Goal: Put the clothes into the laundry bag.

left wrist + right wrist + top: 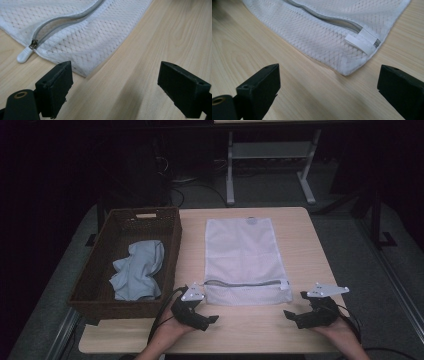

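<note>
A white mesh laundry bag lies flat on the wooden table, its grey zipper running across near the front end. The zipper's white pull sits at the bag's left corner; a white tab marks the right corner. My left gripper rests on the table just in front of the bag's left corner, jaws wide apart and empty. My right gripper sits before the bag's right corner, open and empty too. A pale blue cloth lies crumpled in the brown wicker basket.
The basket stands along the table's left side, right beside the bag. Bare wood runs in front of the bag and to its right. Beyond the table's far edge stand white metal legs of another stand on a grey floor.
</note>
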`<state>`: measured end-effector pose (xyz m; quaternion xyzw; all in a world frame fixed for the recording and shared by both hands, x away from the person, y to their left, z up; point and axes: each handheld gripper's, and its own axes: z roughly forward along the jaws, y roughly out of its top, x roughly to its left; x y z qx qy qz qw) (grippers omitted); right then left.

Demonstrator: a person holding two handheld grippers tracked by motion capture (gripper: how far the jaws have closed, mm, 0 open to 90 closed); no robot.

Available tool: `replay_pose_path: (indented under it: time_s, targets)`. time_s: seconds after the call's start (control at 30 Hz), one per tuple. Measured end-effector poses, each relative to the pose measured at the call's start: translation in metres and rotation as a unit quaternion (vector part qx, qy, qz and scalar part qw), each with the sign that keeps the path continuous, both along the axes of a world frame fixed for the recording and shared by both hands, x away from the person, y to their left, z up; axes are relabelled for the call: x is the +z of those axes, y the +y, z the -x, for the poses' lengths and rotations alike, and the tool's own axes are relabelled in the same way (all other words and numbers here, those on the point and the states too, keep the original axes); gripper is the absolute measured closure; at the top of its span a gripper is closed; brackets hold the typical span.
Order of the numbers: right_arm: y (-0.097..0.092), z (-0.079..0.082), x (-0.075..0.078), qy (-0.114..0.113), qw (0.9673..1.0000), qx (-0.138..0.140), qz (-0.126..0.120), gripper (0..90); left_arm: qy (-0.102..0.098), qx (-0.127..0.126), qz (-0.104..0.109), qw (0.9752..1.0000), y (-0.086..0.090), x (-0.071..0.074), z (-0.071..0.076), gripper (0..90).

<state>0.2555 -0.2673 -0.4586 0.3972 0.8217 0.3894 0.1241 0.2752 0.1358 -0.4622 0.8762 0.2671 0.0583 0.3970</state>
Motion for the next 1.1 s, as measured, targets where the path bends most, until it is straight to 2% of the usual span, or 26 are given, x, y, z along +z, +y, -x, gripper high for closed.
replay_pose_path:
  time_s: [0.23,0.43,0.73,0.87,0.97,1.1]
  targets:
    - [0.004,-0.008,0.001,0.0,1.0,0.002,-0.004,4.3,0.003,-0.001,0.004,1.0,-0.002,-0.001,-0.001,12.2]
    - [0.009,-0.014,0.009,-0.008,0.9999,0.002,-0.009,4.8,0.007,-0.002,0.008,0.9999,-0.003,-0.001,-0.001,12.2]
    - [0.012,-0.02,0.014,-0.003,0.9998,0.007,-0.018,6.4,0.001,-0.001,0.009,1.0,0.0,0.001,0.0,12.2]
    - [0.013,-0.03,0.021,-0.005,0.9996,0.013,-0.023,12.2,-0.001,0.003,0.012,0.9999,0.001,0.002,0.001,12.2]
    - [0.013,-0.04,0.026,-0.003,0.9995,0.011,-0.029,13.3,-0.002,0.003,0.012,0.9999,0.001,0.002,0.0,12.2]
    - [0.015,-0.048,0.029,-0.002,0.9996,0.009,-0.026,13.5,0.001,0.003,0.01,0.9999,0.001,0.001,0.0,12.3]
